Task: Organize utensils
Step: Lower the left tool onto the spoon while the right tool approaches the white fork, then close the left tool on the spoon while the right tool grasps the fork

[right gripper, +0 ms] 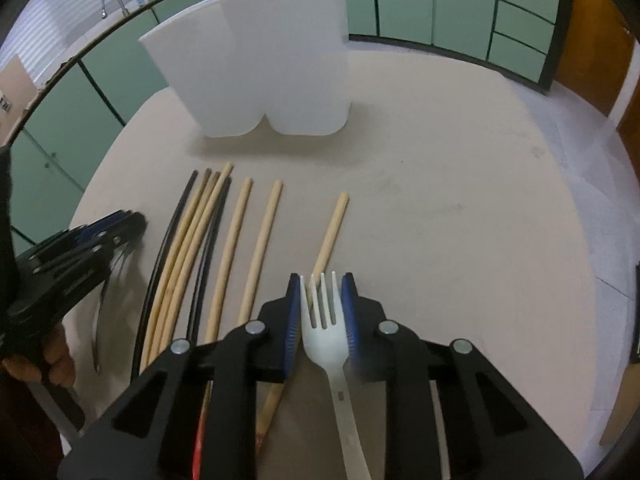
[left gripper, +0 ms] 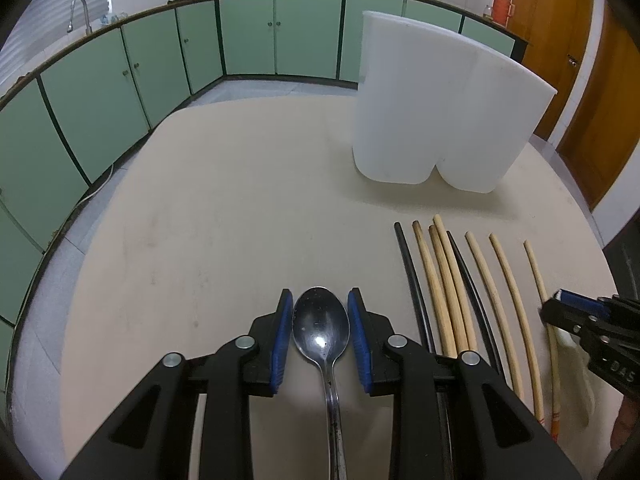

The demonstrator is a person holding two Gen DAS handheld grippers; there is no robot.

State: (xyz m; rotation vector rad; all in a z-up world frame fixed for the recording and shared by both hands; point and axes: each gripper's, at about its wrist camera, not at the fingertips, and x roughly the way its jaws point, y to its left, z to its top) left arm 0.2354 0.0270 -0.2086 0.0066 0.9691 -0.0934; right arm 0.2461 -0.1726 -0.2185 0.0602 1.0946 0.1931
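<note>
Two grippers over the table (left gripper: 224,208): left gripper (left gripper: 321,330) clamps a spoon (left gripper: 321,326) by its bowl, right gripper (right gripper: 321,312) pinches a fork (right gripper: 325,332); chopsticks (right gripper: 224,248) lie between, before the white holder (right gripper: 260,60).

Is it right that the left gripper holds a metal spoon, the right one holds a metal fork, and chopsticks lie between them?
Not quite: the fork in the right gripper is white plastic, as the right wrist view shows. The left gripper does hold a metal spoon, and chopsticks lie between.
</note>
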